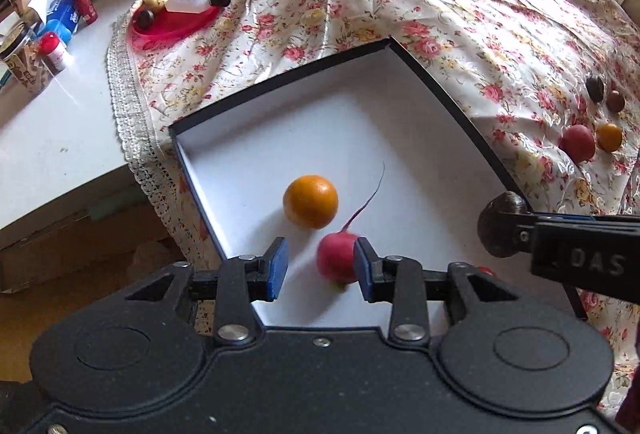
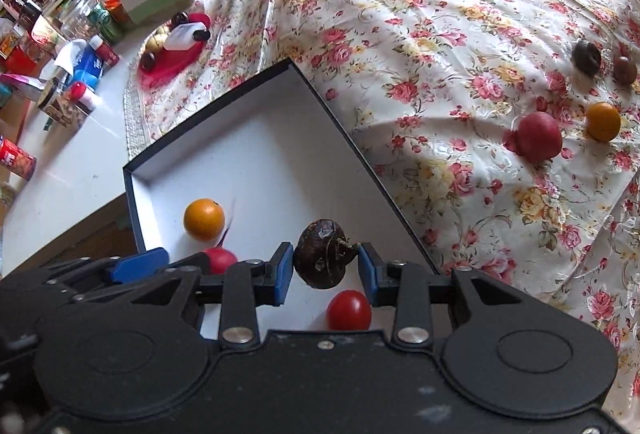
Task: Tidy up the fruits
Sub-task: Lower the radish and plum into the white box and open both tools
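Box [image 2: 256, 138] on bench: orange [image 2: 204, 219], radish [image 1: 338, 260], tomato [image 2: 349, 310] inside. Left tongs [image 1: 320, 266] stood apart, empty; right tongs [image 2: 326, 266] clamped a brown fruit [image 2: 324, 259] over the box, release seemingly due next

Left gripper [image 1: 321, 266] pointed steeply down, blue pads spread apart, nothing pinched; right pad sat just beside a radish [image 1: 336, 258], contact unclear. Right gripper [image 2: 326, 268] also angled steeply down, pads clamped on a dark brown water chestnut [image 2: 322, 258]. Both grippers were side by side, close together.
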`<action>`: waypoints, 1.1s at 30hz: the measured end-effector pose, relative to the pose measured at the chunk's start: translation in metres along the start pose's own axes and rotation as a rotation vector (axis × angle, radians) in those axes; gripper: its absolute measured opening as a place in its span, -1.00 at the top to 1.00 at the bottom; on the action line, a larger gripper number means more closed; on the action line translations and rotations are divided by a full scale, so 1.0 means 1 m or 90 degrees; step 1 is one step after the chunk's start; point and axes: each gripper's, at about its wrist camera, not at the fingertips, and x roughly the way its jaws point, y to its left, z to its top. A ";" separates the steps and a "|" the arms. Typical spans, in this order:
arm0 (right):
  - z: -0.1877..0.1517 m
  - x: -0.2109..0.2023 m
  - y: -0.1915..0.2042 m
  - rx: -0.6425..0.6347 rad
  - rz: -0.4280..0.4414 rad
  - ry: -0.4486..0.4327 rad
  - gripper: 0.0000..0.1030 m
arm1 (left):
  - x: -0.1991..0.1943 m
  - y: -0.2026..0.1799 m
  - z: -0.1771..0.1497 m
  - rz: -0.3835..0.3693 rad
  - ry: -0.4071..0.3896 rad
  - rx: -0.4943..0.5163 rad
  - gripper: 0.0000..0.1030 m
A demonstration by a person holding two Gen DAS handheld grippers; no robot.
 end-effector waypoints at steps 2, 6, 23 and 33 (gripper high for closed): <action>0.000 0.004 0.003 -0.003 -0.004 0.005 0.28 | -0.003 0.005 -0.003 0.006 -0.005 -0.004 0.13; 0.000 0.006 0.006 -0.004 -0.002 0.004 0.27 | -0.004 0.012 -0.012 0.007 -0.001 -0.013 0.13; -0.016 -0.028 -0.008 0.015 -0.013 -0.025 0.27 | -0.013 0.003 -0.037 0.018 0.013 -0.027 0.13; -0.043 -0.038 -0.015 0.009 -0.002 -0.011 0.26 | -0.026 -0.011 -0.052 0.056 0.012 -0.029 0.13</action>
